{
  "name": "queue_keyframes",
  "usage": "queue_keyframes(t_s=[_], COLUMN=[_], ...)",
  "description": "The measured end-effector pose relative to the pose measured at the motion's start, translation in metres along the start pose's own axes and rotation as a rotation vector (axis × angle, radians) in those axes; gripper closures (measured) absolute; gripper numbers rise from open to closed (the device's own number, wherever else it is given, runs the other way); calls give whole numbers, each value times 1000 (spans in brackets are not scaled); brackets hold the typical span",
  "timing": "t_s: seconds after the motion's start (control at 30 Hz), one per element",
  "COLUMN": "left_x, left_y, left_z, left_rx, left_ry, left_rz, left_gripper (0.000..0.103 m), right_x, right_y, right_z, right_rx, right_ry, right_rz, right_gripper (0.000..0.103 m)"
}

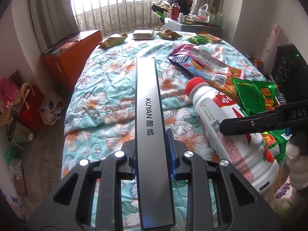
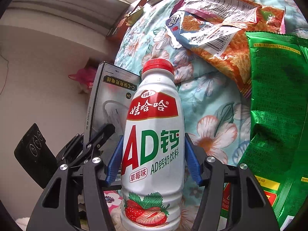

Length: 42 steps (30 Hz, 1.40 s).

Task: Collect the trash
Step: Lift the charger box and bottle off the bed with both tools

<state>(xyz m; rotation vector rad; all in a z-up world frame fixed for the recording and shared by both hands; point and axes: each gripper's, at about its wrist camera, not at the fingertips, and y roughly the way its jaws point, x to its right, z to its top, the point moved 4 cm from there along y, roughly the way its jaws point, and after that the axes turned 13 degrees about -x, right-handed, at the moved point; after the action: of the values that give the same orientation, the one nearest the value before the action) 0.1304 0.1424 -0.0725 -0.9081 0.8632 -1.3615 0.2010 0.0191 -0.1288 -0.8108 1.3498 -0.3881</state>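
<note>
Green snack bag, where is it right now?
In the right wrist view, the green snack bag lies on the floral quilt at right, beside the strawberry milk bottle, its top edge overlapping the orange wrapper.

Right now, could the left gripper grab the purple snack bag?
Probably not yet. The left gripper is already shut on the grey box, so its jaws are full. The purple bag lies uncovered on the quilt farther ahead; the box must go first.
</note>
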Motion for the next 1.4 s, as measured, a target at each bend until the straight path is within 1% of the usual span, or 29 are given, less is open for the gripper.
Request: queue_keyframes(t_s=[0.43,1.07,1.27,1.4], left_x=[9,22,32,46], left_y=[-14,-43,-57,-68], left_z=[1,1,4,10], left_rx=[32,94,129,158], left_ry=[24,54,81,118], left_rz=[31,66,73,57], left_gripper=[80,80,80,80], right_x=[6,-5,-7,-4], right_y=[-22,-56,-75,-93], right_z=[-9,-21,-29,-37], right_rx=[46,111,153,193], right_ry=[-3,-38,-45,-41], right_rz=[34,81,108,126], right_gripper=[45,45,45,45])
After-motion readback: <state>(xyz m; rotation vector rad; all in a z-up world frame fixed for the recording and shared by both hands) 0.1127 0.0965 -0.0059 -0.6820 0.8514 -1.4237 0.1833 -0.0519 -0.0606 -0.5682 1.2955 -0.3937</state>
